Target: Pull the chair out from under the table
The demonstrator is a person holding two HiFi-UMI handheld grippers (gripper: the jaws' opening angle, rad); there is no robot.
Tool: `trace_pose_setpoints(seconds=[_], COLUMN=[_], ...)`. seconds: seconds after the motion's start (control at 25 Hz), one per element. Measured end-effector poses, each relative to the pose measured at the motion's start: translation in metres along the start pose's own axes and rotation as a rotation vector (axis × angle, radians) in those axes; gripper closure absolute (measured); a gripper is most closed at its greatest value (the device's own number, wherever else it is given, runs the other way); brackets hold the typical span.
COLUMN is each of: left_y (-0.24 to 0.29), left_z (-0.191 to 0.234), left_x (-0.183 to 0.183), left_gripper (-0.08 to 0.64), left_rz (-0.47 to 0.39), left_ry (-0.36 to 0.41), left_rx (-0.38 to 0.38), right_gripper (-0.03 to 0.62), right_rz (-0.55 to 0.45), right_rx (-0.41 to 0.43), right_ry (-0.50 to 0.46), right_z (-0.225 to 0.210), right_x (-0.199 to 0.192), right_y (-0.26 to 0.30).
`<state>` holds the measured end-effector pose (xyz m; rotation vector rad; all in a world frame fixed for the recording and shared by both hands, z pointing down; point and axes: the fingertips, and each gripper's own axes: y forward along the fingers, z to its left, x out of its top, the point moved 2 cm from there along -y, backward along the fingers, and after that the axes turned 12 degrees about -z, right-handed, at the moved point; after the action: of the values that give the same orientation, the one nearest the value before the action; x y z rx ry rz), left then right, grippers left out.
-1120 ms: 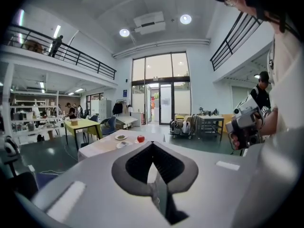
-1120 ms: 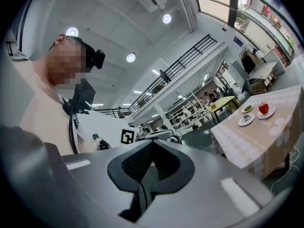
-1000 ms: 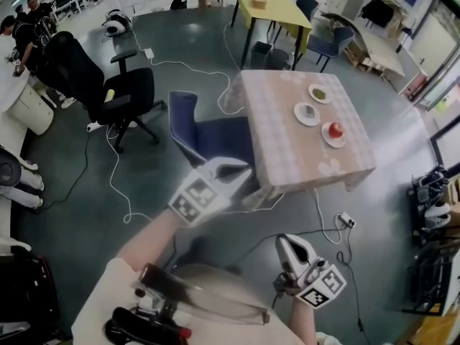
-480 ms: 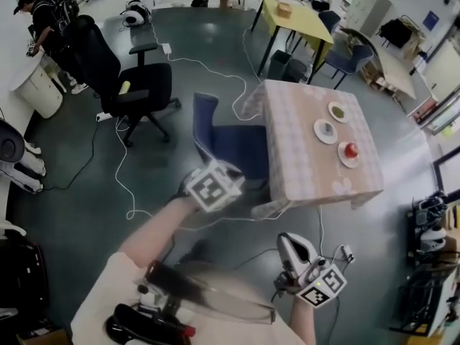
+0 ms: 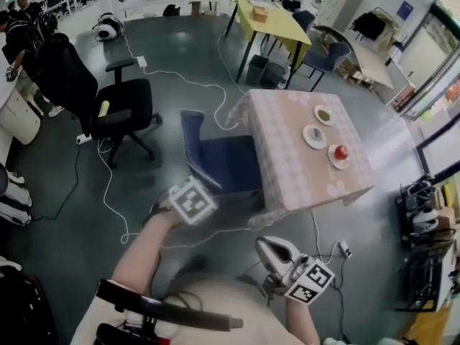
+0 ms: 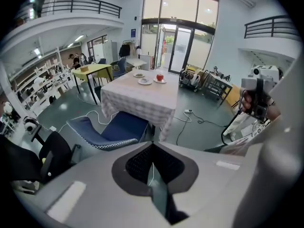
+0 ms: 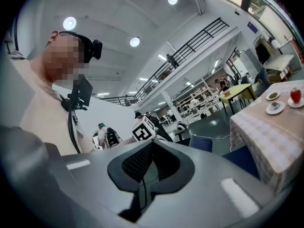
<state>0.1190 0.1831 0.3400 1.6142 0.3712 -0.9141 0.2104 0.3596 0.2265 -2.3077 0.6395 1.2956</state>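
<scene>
The blue chair [image 5: 215, 157] stands with its seat partly under the table [image 5: 287, 182], which is covered in a checked cloth. My left gripper [image 5: 198, 196] hovers just in front of the chair's near edge, tilted down, a little blurred. In the left gripper view its jaws [image 6: 153, 146] are shut and empty, and the chair [image 6: 111, 129] and table [image 6: 142, 99] lie ahead. My right gripper [image 5: 268, 248] is low at my right side, away from the chair, shut on nothing. In its own view [image 7: 151, 144] it points level, with the chair [image 7: 244, 158] and table [image 7: 266, 127] at the right.
On the table are two plates [image 5: 314, 136] and a red fruit [image 5: 340, 152]. A black office chair [image 5: 108, 99] stands to the left. White cables [image 5: 115, 192] trail over the floor, and a power strip [image 5: 343, 249] lies by the table. A yellow table [image 5: 269, 16] stands behind.
My left gripper has dropped lower and tipped downward in front of the chair. The right gripper has shifted slightly left. The chair has not moved.
</scene>
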Motion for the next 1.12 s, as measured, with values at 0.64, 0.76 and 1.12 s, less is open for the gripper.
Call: trace_pose_setpoints(seconds=[0.64,0.76,1.12], left_y=[-0.007,0.001,0.042], left_z=[0.015,0.005,0.041], left_x=[-0.034,-0.037,0.001], left_gripper=[0.561,0.561,0.561], left_rz=[0.009,0.024,0.103], left_ry=[-0.033,-0.121,-0.111], left_rx=[0.006,-0.008,0.103], right_gripper=[0.578,0.578,0.578], right_rz=[0.076,0.125,0.167], right_rx=[-0.011,0.01,0.058], right_ry=[0.01,-0.013,0.053], right_z=[-0.005,-0.015,-0.09], right_x=[-0.022,-0.021,-0.009], right_y=[0.032,0.034,0.029])
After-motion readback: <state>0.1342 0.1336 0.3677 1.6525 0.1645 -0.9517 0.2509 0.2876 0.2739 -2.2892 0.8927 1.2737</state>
